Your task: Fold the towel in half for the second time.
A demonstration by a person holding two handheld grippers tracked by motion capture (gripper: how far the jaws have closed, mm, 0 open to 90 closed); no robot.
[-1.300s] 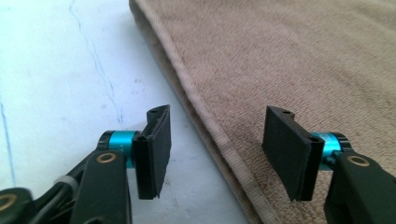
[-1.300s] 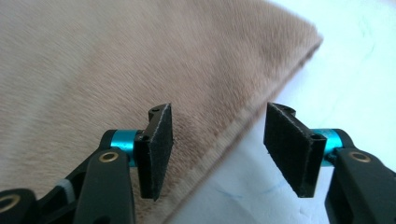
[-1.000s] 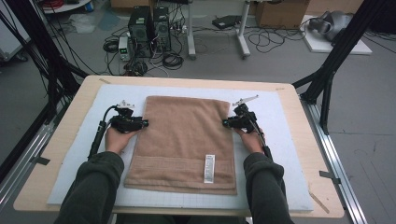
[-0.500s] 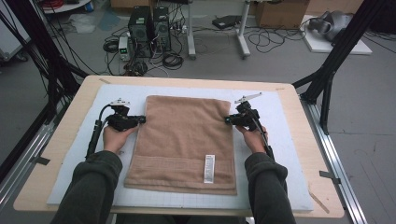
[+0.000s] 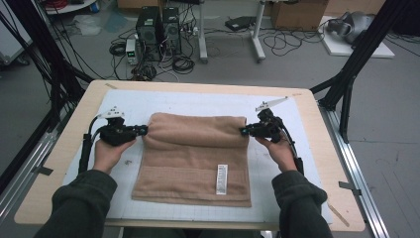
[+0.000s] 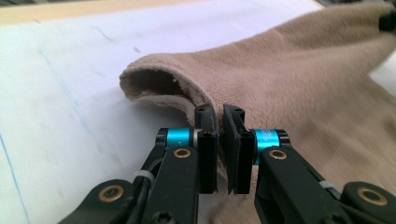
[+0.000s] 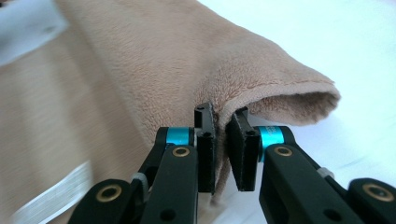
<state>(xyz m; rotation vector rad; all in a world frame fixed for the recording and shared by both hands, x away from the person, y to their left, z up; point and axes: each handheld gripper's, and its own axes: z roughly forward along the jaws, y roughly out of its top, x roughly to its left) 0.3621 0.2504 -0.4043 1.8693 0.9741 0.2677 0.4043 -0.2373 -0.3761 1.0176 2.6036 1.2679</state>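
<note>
Tan plush rectangular towel [image 5: 195, 158] lay at the centre of the high view on a white gridded mat [image 5: 297, 188], its far edge lifted into a soft roll that hid the underside. Left gripper [image 5: 141, 131] had just been closing and pinched the roll's left end [image 6: 187, 93]; right gripper [image 5: 243, 131] clamped its right end [image 7: 280, 88]. A white label [image 5: 222, 178] was too blurred to read.

light: dim, even | shadows: soft | blur: gripper views' edges
</note>
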